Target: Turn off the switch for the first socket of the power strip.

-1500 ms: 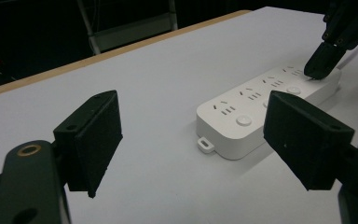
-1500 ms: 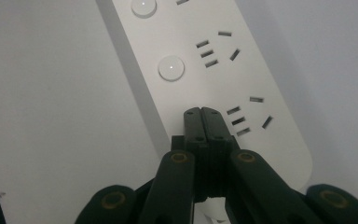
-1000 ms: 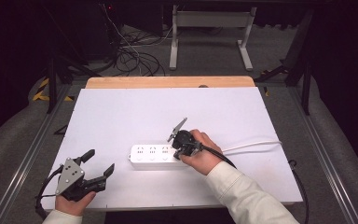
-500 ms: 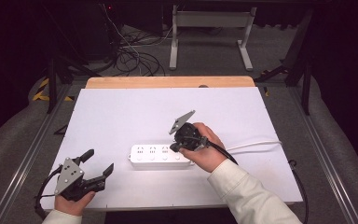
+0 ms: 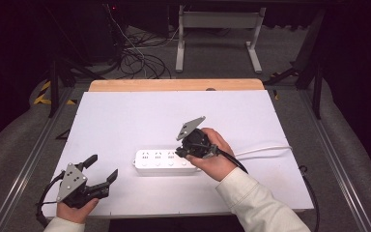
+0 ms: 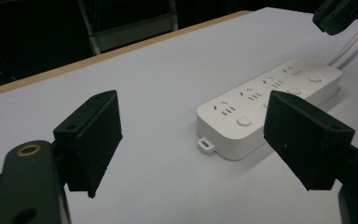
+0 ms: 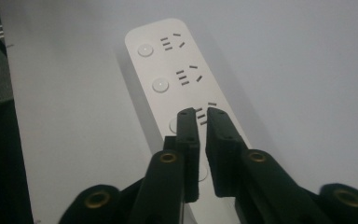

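- Power strip [image 5: 166,161]: white, lying flat on the white tabletop [image 5: 125,121], a little toward 6 o'clock from the tabletop's centre in the high view; long axis runs 9 to 3 o'clock. Sockets and round buttons face up
- Cord [image 5: 263,151]: white, leaves the strip's 3 o'clock end and runs toward the tabletop's 3 o'clock edge
- Right gripper [image 5: 189,145]: held over the strip's 3 o'clock end, hand just beside it. In the right gripper view the right gripper [image 7: 201,122] has its jaws drawn close with a narrow gap showing between them, nothing between the pads; they have just been opening a little. The strip [image 7: 177,84] lies directly below the tips (contact with it cannot be told)
- Left gripper [image 5: 99,168]: near the tabletop's 7 o'clock corner, well apart from the strip. In the left gripper view the left gripper [image 6: 191,135] stands with jaws spread wide, nothing held; the strip [image 6: 265,105] lies beyond them toward 2 o'clock
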`<action>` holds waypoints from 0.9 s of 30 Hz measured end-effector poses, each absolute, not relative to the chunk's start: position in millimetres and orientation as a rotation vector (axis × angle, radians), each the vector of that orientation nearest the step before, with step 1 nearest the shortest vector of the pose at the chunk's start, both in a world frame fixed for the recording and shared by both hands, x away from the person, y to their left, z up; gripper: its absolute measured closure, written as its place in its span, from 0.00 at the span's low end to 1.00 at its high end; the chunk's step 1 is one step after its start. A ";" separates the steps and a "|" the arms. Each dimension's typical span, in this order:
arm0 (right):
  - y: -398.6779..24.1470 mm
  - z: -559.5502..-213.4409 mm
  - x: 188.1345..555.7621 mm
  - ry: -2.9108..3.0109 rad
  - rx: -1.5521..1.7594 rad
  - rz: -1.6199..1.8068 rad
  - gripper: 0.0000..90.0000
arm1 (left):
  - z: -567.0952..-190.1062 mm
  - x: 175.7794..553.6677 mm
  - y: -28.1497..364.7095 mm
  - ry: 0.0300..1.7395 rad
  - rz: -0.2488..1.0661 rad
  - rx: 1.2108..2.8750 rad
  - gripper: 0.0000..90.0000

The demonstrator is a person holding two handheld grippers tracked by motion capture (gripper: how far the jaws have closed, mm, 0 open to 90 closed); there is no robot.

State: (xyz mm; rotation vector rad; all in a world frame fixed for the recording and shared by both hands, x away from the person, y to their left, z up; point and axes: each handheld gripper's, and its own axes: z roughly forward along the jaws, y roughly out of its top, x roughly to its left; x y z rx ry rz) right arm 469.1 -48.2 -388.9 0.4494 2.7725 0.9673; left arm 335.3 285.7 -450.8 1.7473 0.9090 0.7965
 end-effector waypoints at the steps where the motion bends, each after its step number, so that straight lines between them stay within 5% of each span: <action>1: -49.4 -388.2 469.0 2.765 0.449 0.981 0.88 | -450.8 335.3 285.7 0.909 0.796 1.747 0.22; 8: -60.4 -380.1 465.7 2.722 0.467 1.061 0.70 | -450.8 335.0 285.4 0.909 0.798 1.749 0.22; 27: -92.9 -362.4 456.6 2.626 0.474 1.159 0.45 | -451.0 335.0 285.0 0.911 0.796 1.747 0.22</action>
